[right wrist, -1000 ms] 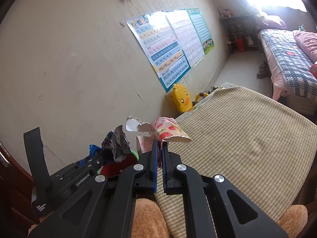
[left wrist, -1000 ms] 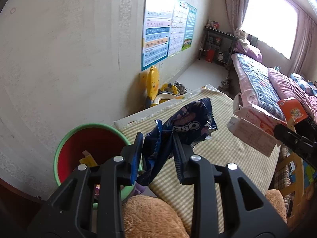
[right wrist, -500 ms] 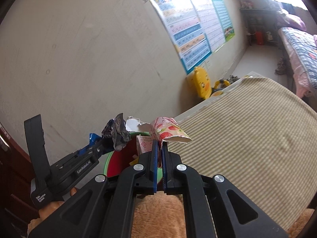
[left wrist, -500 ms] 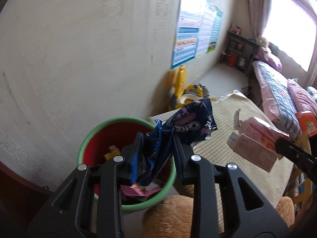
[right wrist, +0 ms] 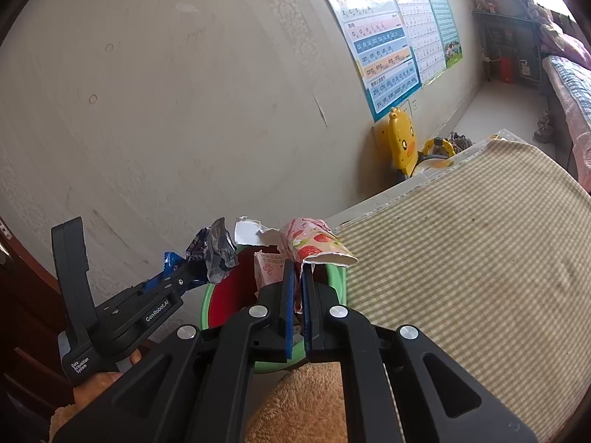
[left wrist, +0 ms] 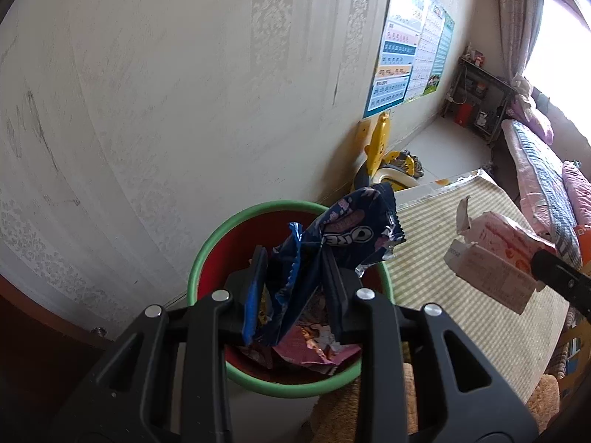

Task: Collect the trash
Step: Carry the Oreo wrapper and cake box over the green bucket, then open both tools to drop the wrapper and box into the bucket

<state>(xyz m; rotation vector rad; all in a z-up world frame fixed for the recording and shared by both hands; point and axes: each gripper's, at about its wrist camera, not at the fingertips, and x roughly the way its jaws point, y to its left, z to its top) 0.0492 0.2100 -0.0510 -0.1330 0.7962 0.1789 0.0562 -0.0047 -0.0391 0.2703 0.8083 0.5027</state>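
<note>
Bin stood against wall, left of table. Wrapper hung over bin, trash inside. Carton hung right of wrapper, above table. Posters on wall behind; bed beyond table.

A round plastic bin is red inside with a green rim. The crumpled foil wrapper is dark blue with white lettering. The torn cardboard carton is pink with red strawberries. The tabletop cloth shows olive-and-cream checks.
</note>
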